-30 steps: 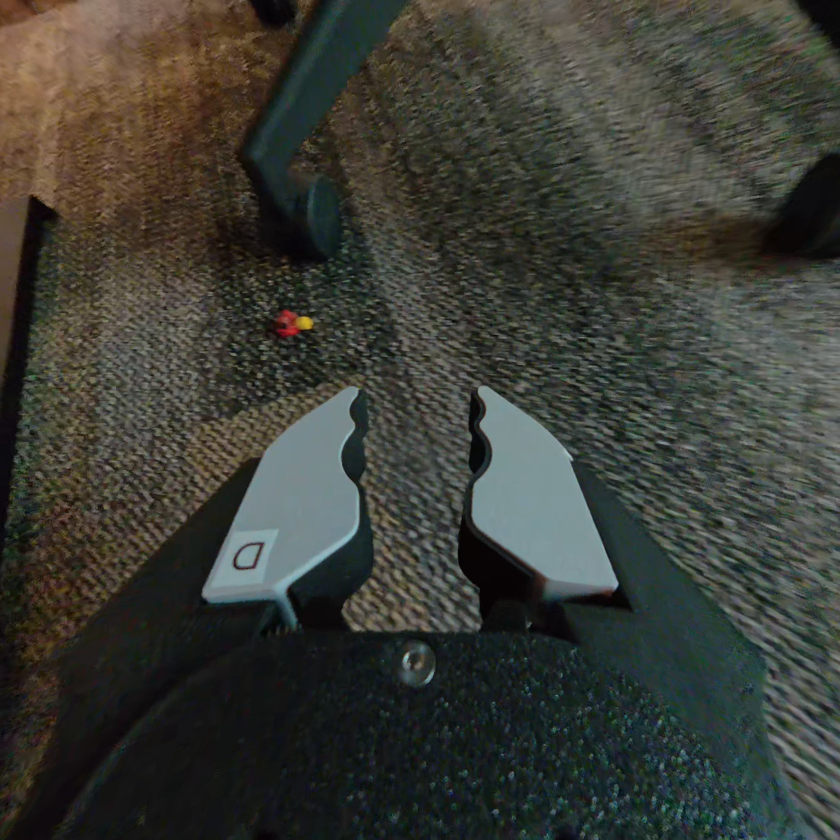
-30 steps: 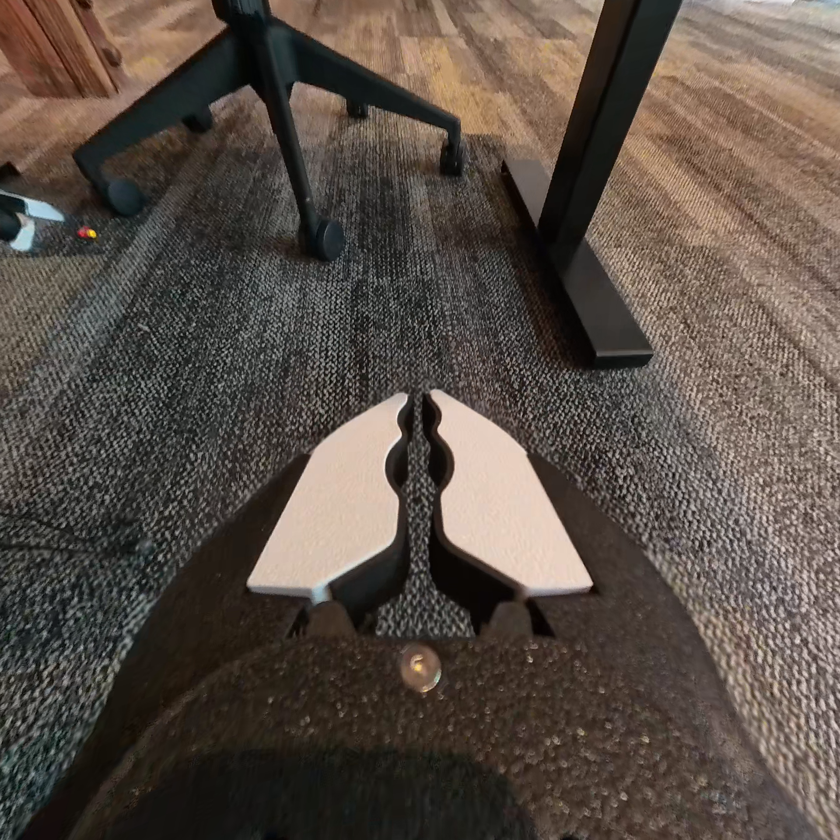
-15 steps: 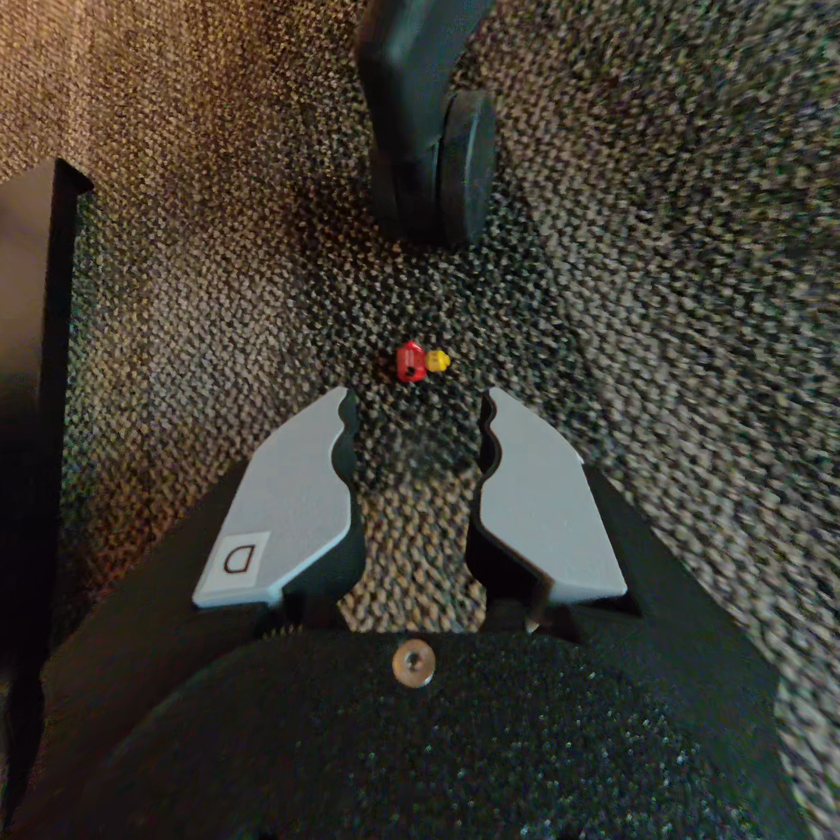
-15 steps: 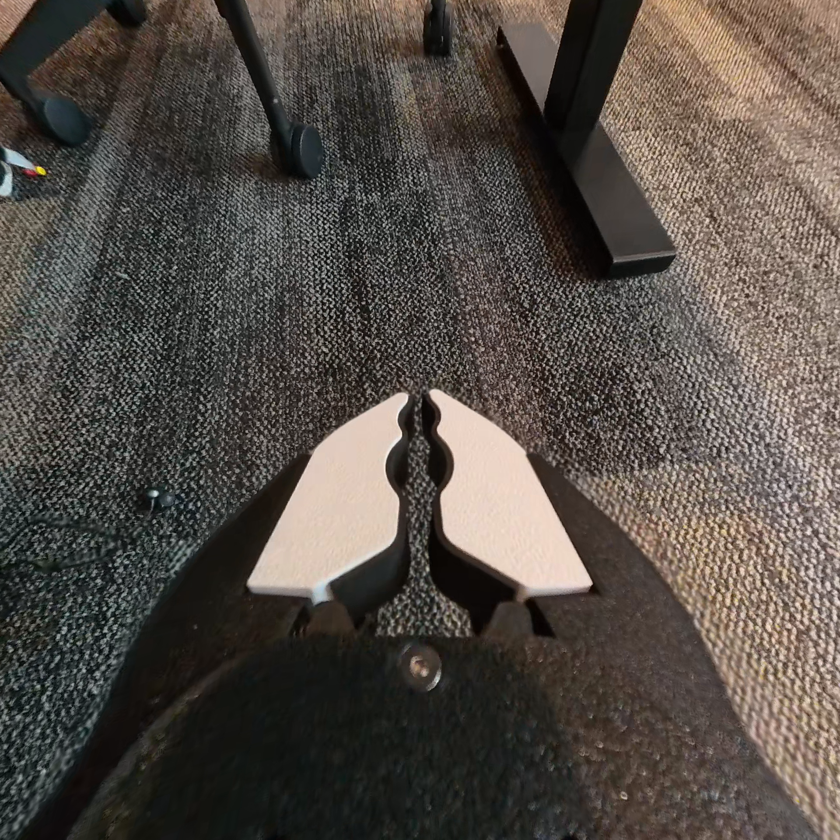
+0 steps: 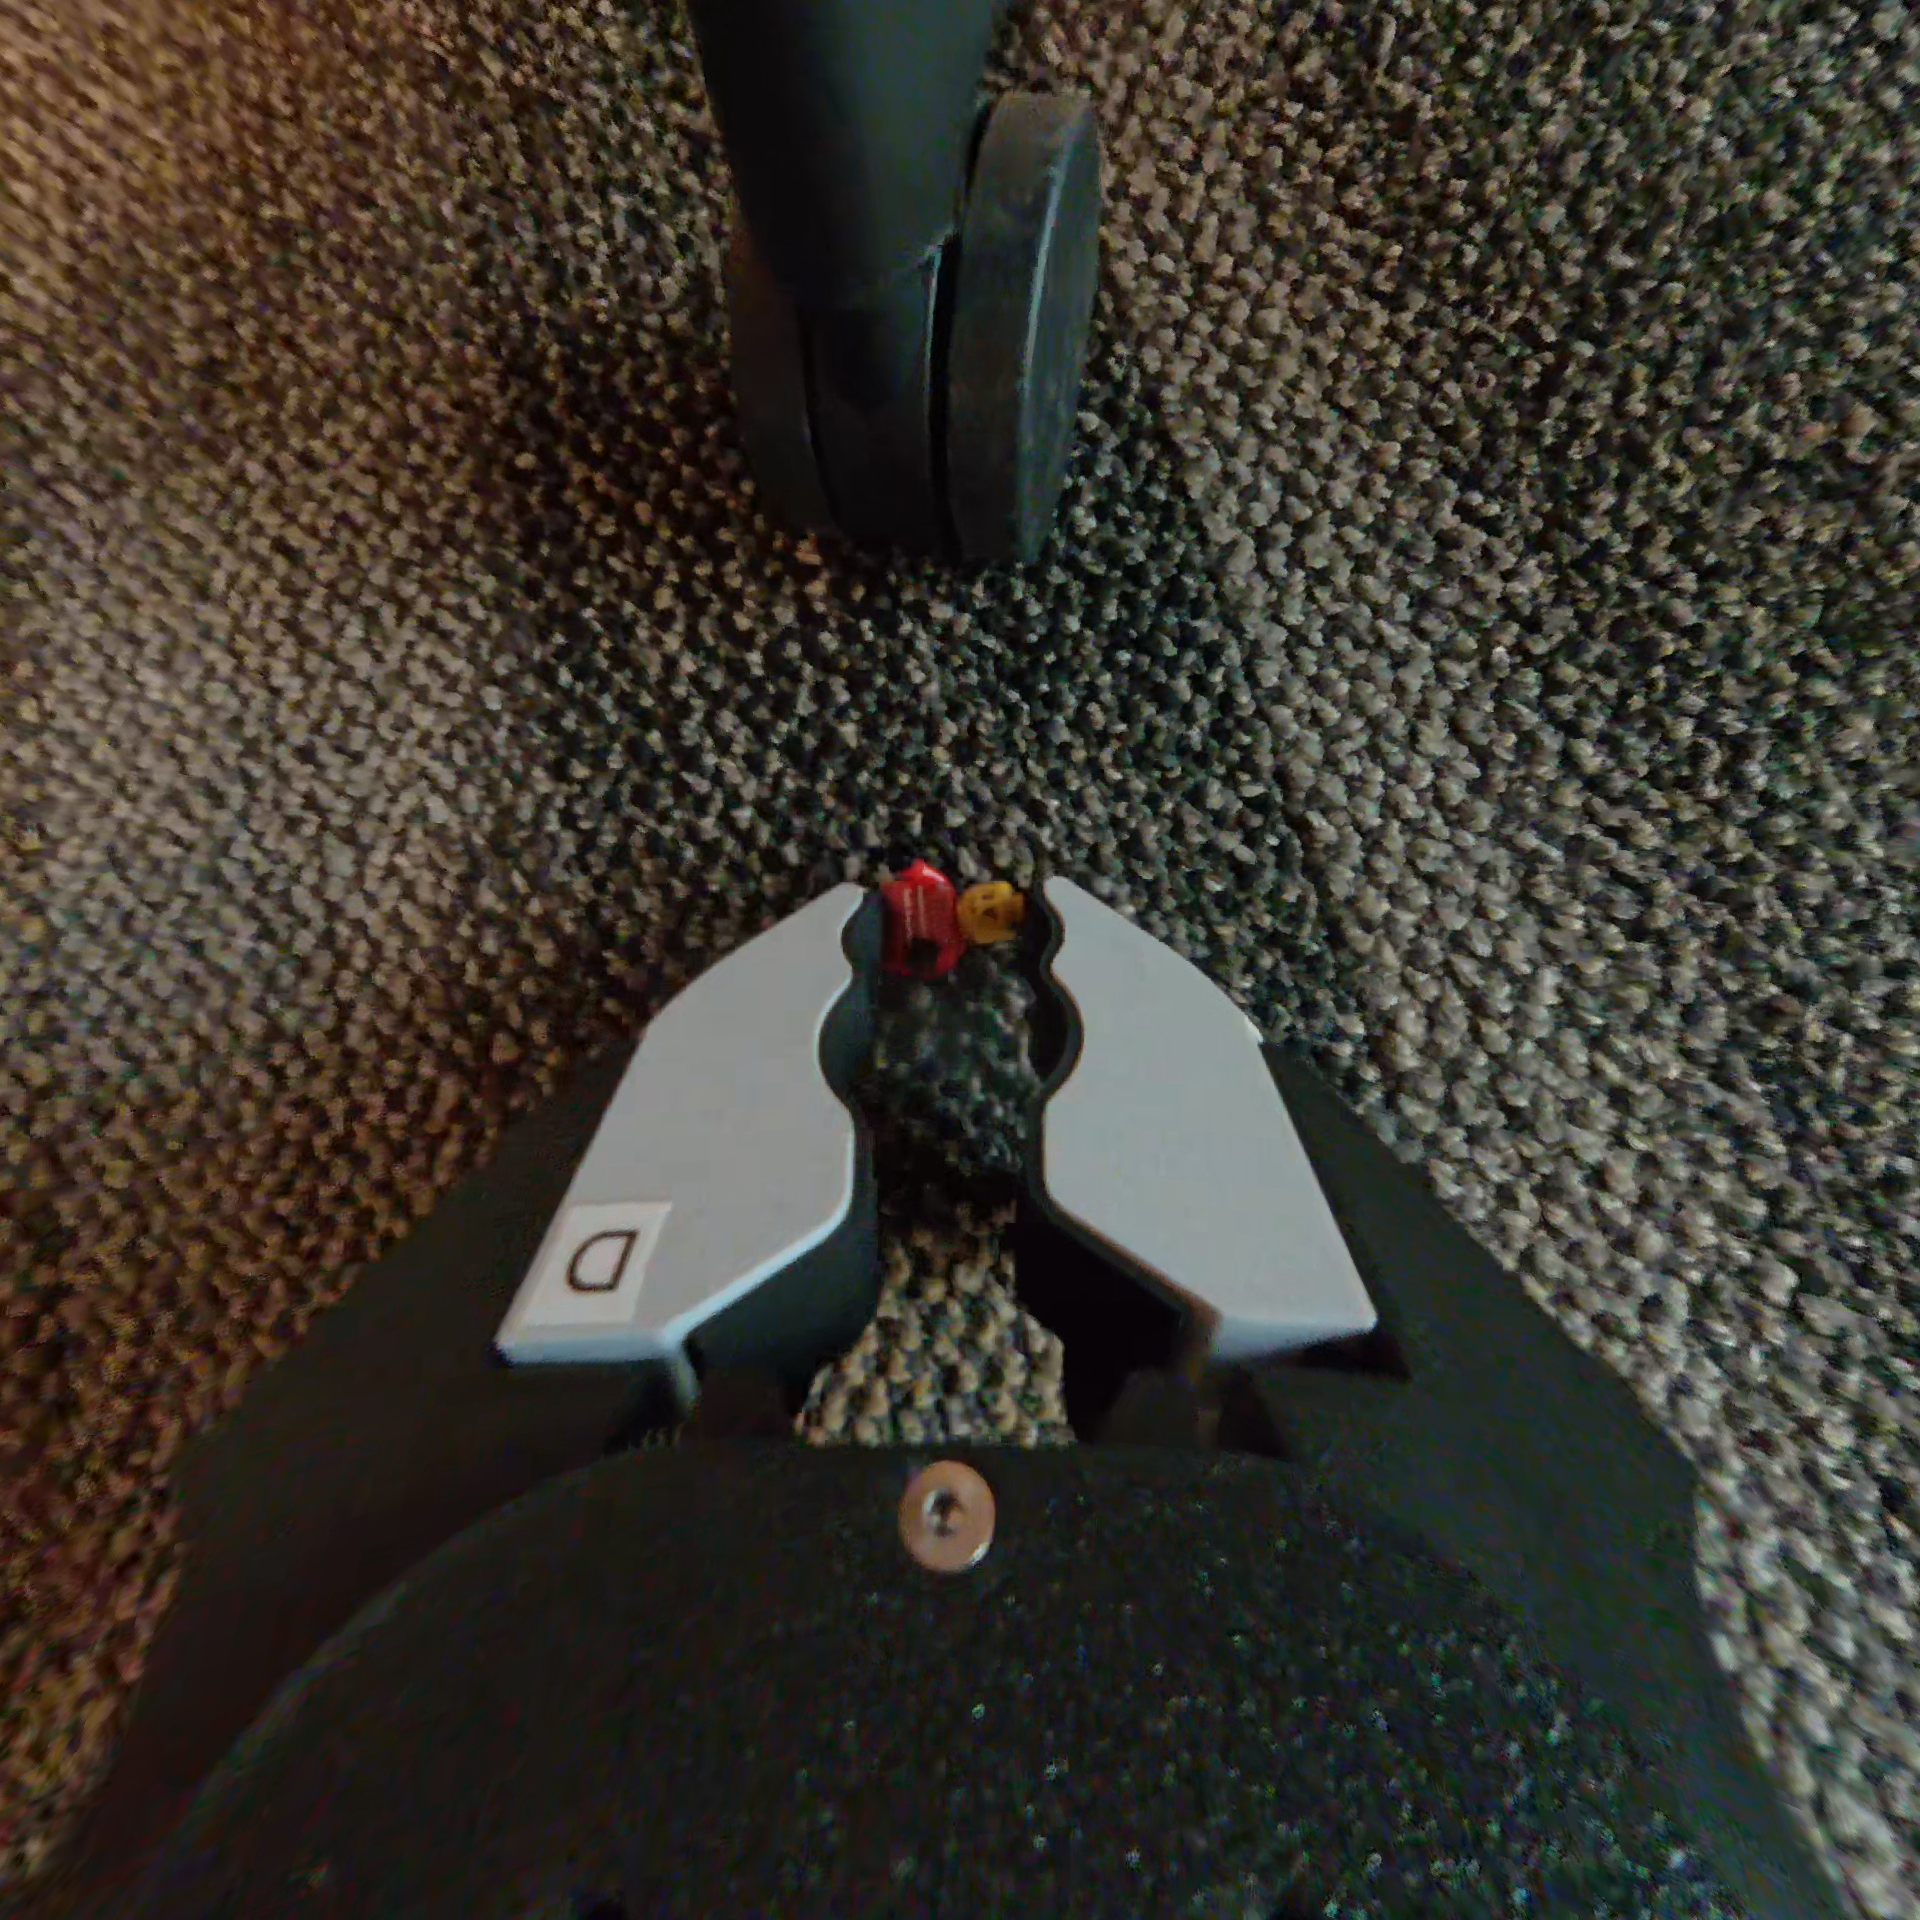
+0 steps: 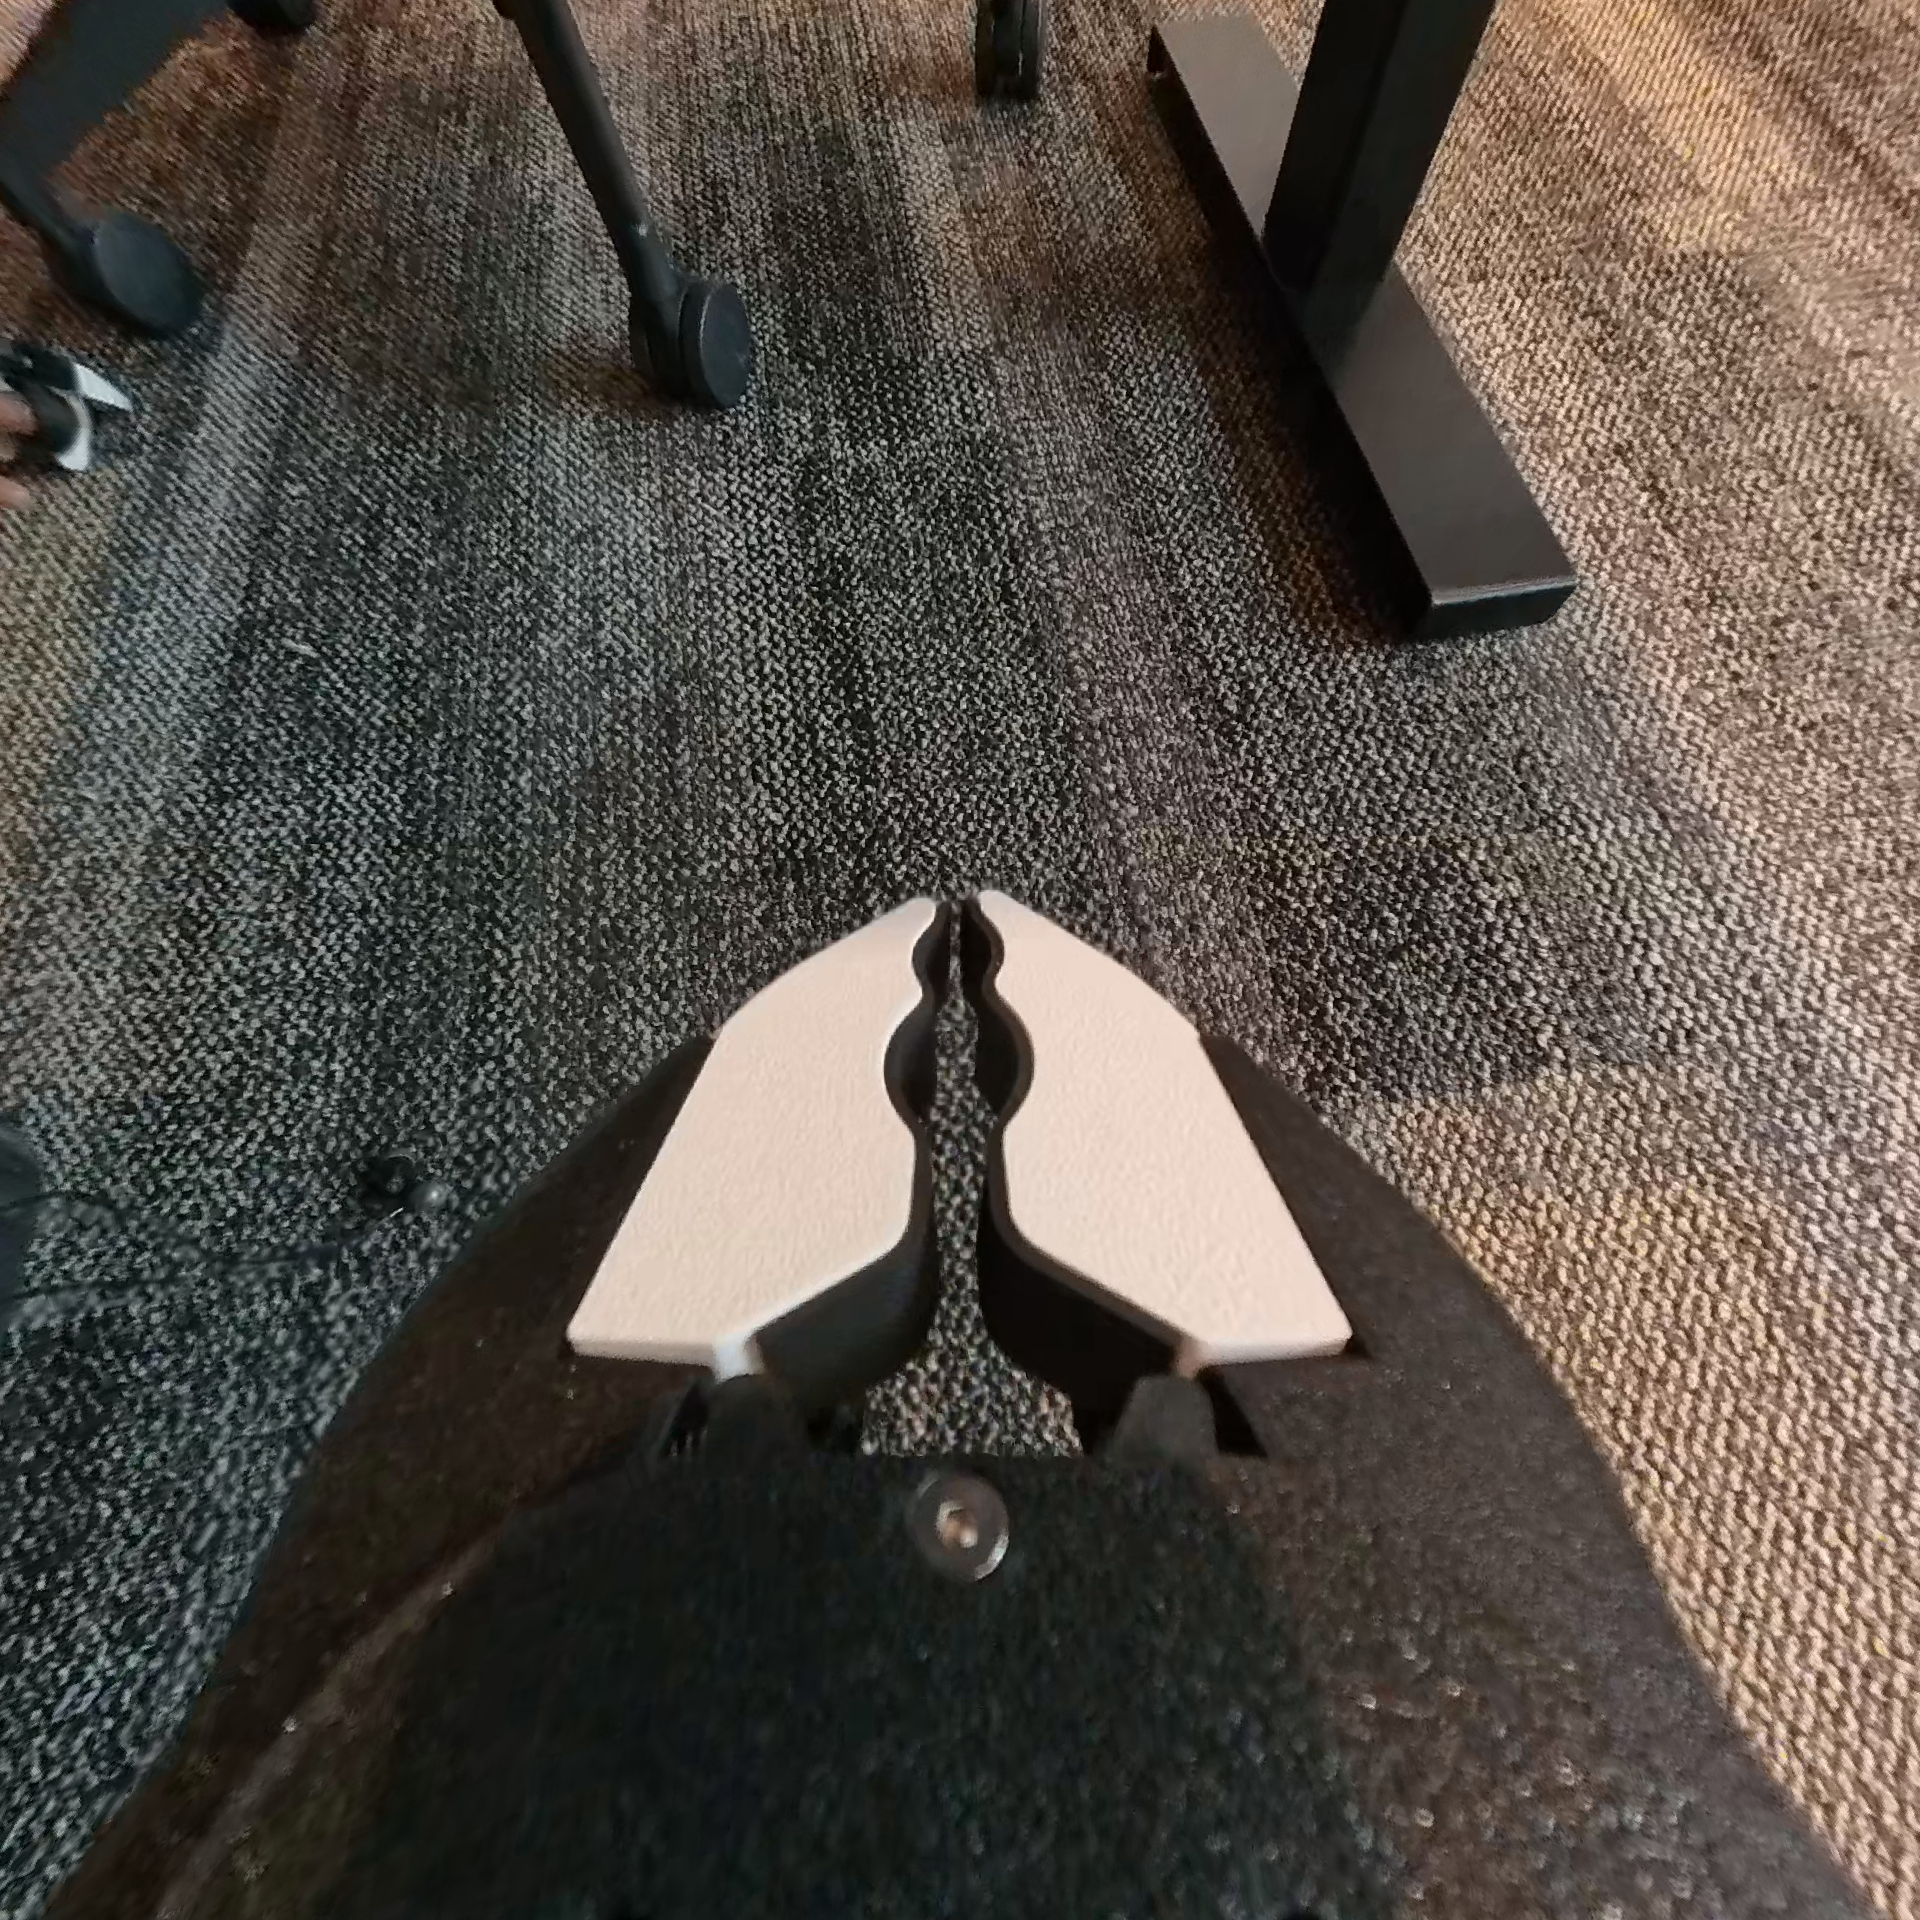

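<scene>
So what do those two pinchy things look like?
Each hand-held gripper has a rough, speckled black body with one silver screw in the middle. The left hand-held gripper has two pale grey fingers with wavy inner edges, and one carries a small white sticker. The right hand-held gripper has whiter fingers of the same shape, no sticker.

One small toy figure, red with a yellow head, lies on the carpet, and one black chair caster stands beyond it. The right wrist view shows three casters and one black desk foot. There are two tongs, one per view.
</scene>
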Demonstrator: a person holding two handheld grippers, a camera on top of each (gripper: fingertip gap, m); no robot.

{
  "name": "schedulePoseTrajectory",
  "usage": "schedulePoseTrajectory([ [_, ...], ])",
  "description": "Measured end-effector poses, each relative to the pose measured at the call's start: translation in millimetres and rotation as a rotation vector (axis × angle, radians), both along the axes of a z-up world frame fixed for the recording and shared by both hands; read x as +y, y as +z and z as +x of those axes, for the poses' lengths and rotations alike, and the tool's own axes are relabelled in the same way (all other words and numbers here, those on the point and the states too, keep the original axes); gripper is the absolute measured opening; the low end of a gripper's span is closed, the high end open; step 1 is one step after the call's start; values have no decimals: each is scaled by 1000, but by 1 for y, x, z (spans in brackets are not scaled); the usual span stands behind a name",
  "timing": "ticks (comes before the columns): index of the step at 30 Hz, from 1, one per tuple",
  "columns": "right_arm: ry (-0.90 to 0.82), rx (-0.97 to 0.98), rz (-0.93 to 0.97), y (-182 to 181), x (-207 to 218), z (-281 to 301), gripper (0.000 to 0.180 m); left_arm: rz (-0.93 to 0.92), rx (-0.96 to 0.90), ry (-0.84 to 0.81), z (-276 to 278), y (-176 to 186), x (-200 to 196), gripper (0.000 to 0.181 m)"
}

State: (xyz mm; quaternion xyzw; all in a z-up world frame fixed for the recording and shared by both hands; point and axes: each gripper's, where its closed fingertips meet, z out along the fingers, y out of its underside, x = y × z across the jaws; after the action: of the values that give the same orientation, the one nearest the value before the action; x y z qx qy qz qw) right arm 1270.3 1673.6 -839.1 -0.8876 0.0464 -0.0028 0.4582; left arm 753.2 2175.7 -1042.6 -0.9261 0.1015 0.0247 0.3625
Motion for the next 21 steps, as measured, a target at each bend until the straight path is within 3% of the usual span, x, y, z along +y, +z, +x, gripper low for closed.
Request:
schedulePoseTrajectory([
  [5,-5,-17,40,14,-8,7,1,-53,47,-30,6,5,-15,24],
  [9,-31,-36,96,33,-19,19,1,61,-18,-92,56,37,-35,25],
  [14,-79,-121,213,88,-41,54,1,192,-146,-374,228,106,-81,26],
  [18,-182,-214,306,152,-78,94,1,280,-194,-661,388,175,-165,25],
  [21,-325,-223,322,203,-128,123,1,303,-254,-791,475,233,-243,25],
])
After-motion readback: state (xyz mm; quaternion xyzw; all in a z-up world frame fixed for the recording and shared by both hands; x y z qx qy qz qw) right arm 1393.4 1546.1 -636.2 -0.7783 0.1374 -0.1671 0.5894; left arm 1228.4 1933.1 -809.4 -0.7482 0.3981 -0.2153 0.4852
